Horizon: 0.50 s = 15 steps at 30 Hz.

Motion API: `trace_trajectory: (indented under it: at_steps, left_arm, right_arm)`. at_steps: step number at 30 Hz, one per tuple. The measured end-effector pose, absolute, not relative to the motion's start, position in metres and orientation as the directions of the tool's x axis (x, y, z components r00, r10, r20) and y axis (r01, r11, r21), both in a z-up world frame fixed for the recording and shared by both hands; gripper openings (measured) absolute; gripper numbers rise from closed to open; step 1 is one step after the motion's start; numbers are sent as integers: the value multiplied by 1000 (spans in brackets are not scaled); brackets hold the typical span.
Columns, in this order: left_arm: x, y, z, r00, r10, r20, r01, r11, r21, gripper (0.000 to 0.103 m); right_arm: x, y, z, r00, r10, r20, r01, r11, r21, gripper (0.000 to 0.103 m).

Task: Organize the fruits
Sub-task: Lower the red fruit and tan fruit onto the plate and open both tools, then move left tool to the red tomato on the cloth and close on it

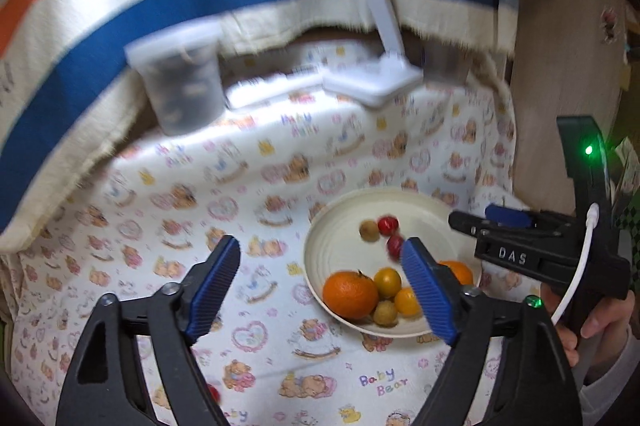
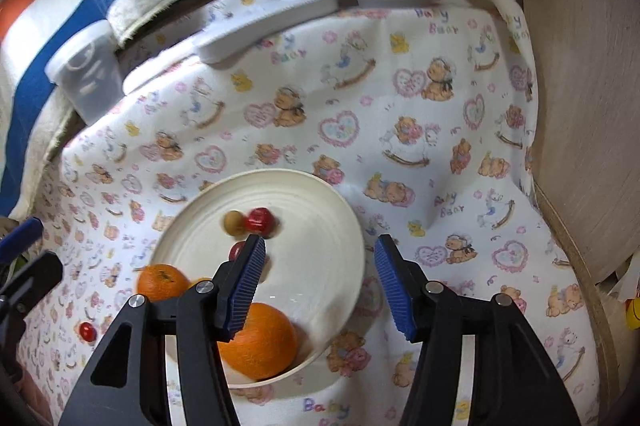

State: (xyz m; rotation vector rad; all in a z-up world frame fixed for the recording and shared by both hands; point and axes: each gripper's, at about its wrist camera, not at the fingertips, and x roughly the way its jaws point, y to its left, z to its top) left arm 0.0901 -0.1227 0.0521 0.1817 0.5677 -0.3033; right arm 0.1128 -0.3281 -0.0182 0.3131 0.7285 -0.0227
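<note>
Fingers of the left gripper (image 1: 320,286) stand spread and empty, the cream plate (image 1: 432,204) just right of them holding oranges (image 1: 350,294), yellow tomatoes (image 1: 387,282) and red cherry tomatoes (image 1: 388,224). The right gripper (image 2: 320,282), likewise released, hovers over the plate's right rim; a stray red tomato (image 2: 87,331) lies far left on the teddy-bear cloth (image 2: 400,106).

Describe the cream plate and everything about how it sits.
The cream plate is round and shallow, with faint concentric ridges and a raised rim; it looks like matte plastic or ceramic. It rests flat on the bear-print cloth, holding oranges, small yellow, brown and red fruits. Neither gripper appears to touch it.
</note>
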Motion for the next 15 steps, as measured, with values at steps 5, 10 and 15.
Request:
trace_trajectory:
  at_steps: [5, 10, 15]
  left_arm:
    - [64, -109, 73, 878, -212, -430, 288, 950, 119, 102]
    - [39, -95, 86, 913, -187, -362, 258, 953, 159, 102]
    - [22, -69, 88, 944, -148, -294, 198, 969, 149, 102]
  right_arm:
    - [91, -314, 6, 813, 60, -579, 96, 967, 235, 70]
    - [75, -300, 21, 853, 55, -519, 65, 976, 209, 75]
    - [59, -286, 29, 884, 56, -464, 41, 980, 196, 86]
